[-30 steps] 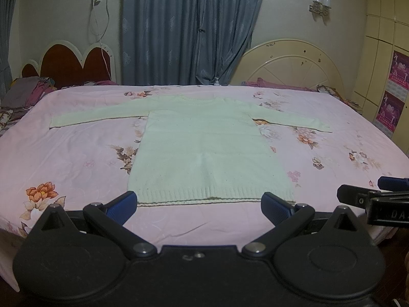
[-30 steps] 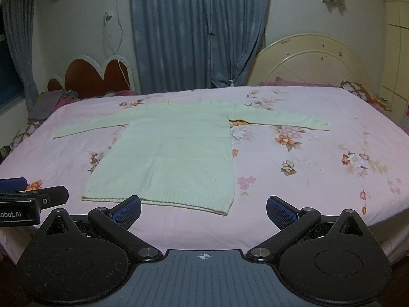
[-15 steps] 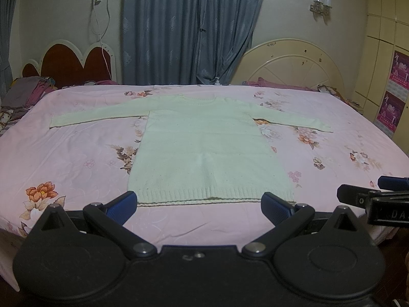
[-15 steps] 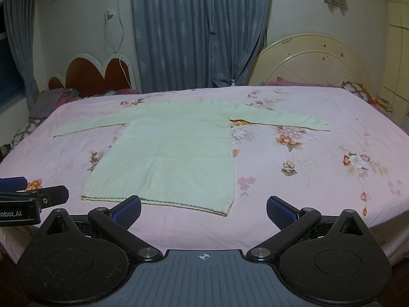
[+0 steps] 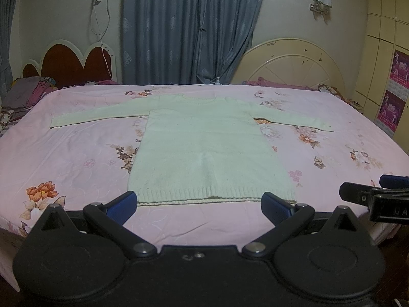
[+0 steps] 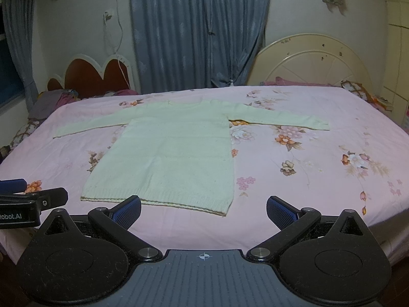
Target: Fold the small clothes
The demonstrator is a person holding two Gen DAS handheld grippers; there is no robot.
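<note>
A pale cream knit sweater (image 5: 204, 145) lies flat on the pink floral bed sheet (image 5: 76, 153), sleeves spread to both sides, hem toward me. It also shows in the right wrist view (image 6: 173, 153). My left gripper (image 5: 199, 206) is open and empty, held just short of the hem, its blue pads at either end of it. My right gripper (image 6: 203, 211) is open and empty, off the hem's right corner. Each gripper's tip shows at the edge of the other's view.
The bed's front edge runs just below the grippers. A heart-shaped red headboard (image 5: 69, 64) and crumpled clothes (image 5: 25, 94) are at the far left. A cream round headboard (image 5: 291, 64) stands at the far right, grey-blue curtains (image 5: 189, 28) behind.
</note>
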